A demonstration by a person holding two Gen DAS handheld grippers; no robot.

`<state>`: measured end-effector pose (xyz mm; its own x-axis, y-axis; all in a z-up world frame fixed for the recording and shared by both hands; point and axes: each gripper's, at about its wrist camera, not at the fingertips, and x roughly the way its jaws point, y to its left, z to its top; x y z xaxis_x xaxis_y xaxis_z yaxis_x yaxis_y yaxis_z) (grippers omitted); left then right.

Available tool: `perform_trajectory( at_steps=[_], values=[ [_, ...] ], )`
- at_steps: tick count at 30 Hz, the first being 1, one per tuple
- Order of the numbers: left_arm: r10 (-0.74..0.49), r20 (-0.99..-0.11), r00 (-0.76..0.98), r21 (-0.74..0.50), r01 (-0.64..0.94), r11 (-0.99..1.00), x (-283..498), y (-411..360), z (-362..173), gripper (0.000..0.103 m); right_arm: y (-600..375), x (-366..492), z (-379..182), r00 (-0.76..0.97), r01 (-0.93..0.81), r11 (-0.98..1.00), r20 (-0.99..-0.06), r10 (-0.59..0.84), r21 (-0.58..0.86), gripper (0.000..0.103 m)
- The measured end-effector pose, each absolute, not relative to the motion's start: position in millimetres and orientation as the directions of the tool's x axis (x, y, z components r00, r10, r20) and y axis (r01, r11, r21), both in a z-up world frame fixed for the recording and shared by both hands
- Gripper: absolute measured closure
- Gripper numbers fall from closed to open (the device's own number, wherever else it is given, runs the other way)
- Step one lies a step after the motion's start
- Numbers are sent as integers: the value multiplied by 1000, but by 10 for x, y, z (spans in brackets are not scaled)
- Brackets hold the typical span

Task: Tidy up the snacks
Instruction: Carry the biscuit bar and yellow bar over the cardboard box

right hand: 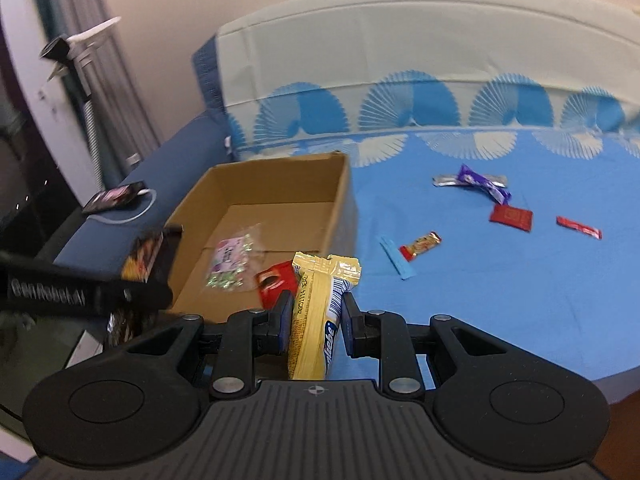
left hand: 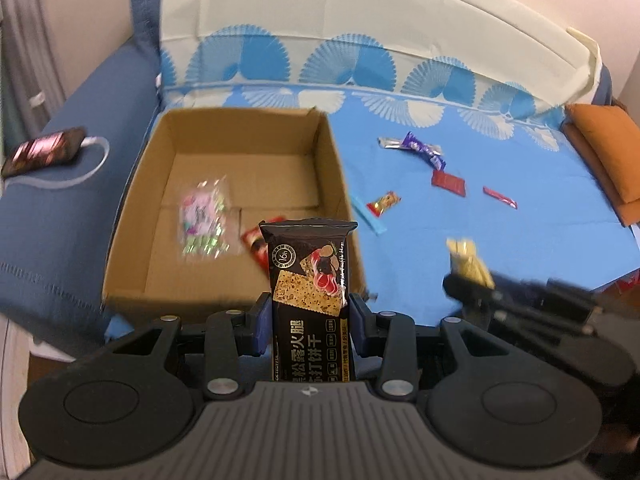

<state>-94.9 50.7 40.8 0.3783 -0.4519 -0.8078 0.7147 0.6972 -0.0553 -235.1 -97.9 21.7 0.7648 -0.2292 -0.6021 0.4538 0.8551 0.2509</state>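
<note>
Both jaws loaded, box ahead

Left gripper (left hand: 310, 322) clamps the black cracker pack (left hand: 310, 276), right gripper (right hand: 316, 326) the yellow wafer pack (right hand: 316, 312); release only once fully over the cardboard box (left hand: 236, 120).

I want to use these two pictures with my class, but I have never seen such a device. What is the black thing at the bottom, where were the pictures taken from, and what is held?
No robot: a person holds tongs in each hand, each carrying a camera looking along its fingers. The left tongs grip a dark cracker pack; the right tongs grip a yellow pack. Ahead, on a blue sheet, stands an open box holding two snacks; more lie loose beside it.
</note>
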Motion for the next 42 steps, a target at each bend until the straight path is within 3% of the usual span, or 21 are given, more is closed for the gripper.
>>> perform_trajectory(
  at_steps=[29,42],
  values=[
    [-497,-745,445,-99,663,742,-769,1008,450,60,-558,-2234,377,740,422,899,-617,-268,115,76],
    [-500,-733,462,-107,648,754,-489,969,477,60,-533,-1971,703,800,377,924,-525,-291,62,76]
  ],
)
